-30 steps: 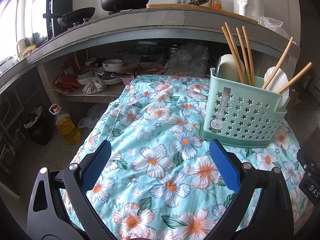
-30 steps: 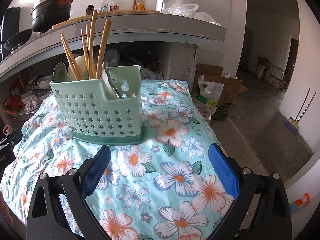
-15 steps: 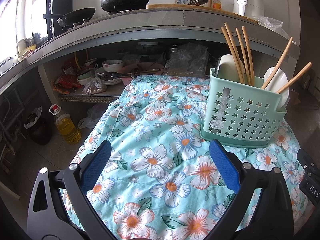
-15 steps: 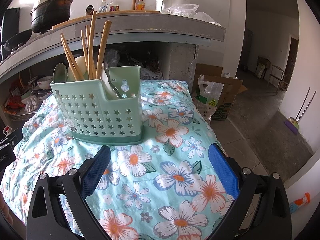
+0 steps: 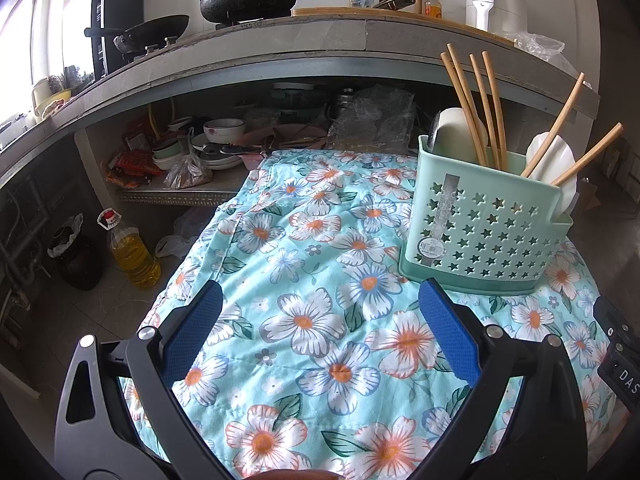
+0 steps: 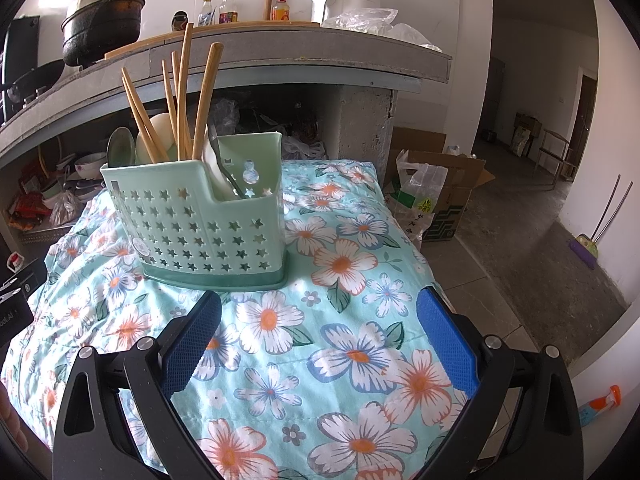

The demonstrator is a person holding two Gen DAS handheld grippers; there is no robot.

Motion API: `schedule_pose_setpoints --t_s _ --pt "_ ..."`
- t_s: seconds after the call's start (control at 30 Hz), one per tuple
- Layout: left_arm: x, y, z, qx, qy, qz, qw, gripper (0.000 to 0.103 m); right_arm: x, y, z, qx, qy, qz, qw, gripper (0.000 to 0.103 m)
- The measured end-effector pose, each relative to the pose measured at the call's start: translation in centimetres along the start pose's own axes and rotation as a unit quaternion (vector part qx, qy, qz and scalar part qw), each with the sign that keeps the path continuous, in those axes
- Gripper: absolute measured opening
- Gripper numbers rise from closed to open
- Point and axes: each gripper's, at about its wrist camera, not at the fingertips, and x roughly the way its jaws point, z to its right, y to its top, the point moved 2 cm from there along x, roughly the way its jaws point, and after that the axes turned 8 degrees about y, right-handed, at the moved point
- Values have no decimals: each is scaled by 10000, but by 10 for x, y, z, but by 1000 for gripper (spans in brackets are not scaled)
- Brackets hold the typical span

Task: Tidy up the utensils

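A mint-green utensil caddy (image 5: 484,220) (image 6: 200,220) with star-shaped holes stands upright on the floral cloth. Wooden chopsticks (image 5: 476,104) (image 6: 182,96) and white spoons (image 5: 554,160) (image 6: 212,168) stick up out of it, along with a metal spoon (image 6: 224,160). My left gripper (image 5: 320,300) is open, low over the cloth, with the caddy ahead to its right. My right gripper (image 6: 318,312) is also open, empty, with the caddy ahead to its left. Nothing lies between either pair of blue pads.
The floral cloth (image 5: 312,264) covers a small table whose edges drop off left and right. A concrete counter (image 5: 280,40) with pots and bottles looms behind; a shelf of bowls (image 5: 216,140) sits under it. An oil bottle (image 5: 128,252) and cardboard boxes (image 6: 444,192) stand on the floor.
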Motion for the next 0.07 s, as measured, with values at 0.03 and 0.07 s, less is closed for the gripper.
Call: schedule_pose_setpoints --t_s 0.03,0.07 --pt "0 0 0 3 -7 -3 10000 95 0 0 0 2 4 -2 10000 95" --pt "0 1 0 7 -13 -3 10000 95 0 0 0 -1 0 -4 10000 95"
